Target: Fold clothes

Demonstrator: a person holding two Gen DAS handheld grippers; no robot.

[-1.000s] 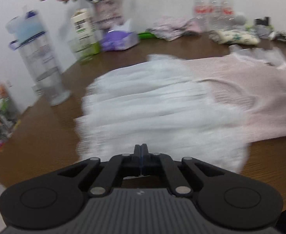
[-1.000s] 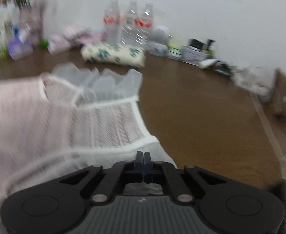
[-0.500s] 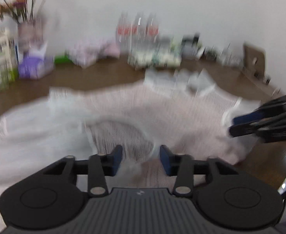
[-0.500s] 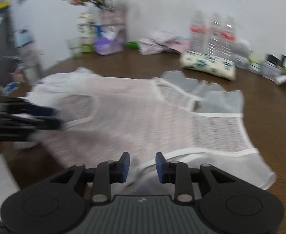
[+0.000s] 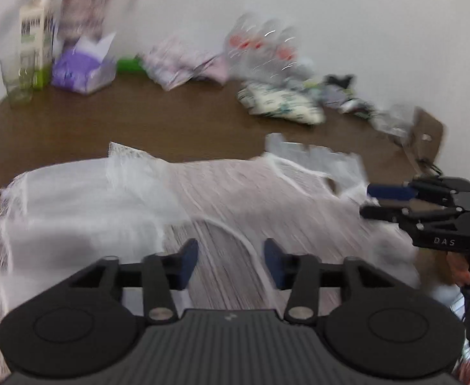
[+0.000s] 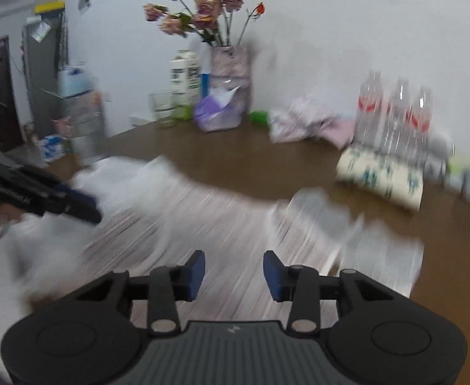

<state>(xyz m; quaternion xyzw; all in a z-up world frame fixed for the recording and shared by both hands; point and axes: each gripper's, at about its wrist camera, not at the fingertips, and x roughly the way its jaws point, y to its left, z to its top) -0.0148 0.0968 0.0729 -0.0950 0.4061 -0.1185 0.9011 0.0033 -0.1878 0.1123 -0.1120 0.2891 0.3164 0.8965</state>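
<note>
- The garment (image 5: 235,205), a pale pink knit piece with white sheer mesh at one end and white trim, lies spread on the brown table (image 5: 177,128), near its front edge and well apart from the clutter along the wall
- Both views are blurred, so fine creases cannot be read; from what shows, 1 lengthwise fold looks to be laid and the cloth rests flat, in no grip
- The left gripper (image 5: 231,258) has its jaws opening, with nothing between them; the cloth is only seen beyond the gap
- The right gripper (image 6: 234,271) likewise has its jaws opening and empty, above the trimmed end
- Judged from this, a fold has just been let go; further folds across the length, to make a compact stack, seem left to do
- The long axis runs side to side across the table front: mesh end toward the left gripper's side, the trimmed, scalloped end (image 5: 315,160) toward the right gripper's
</note>
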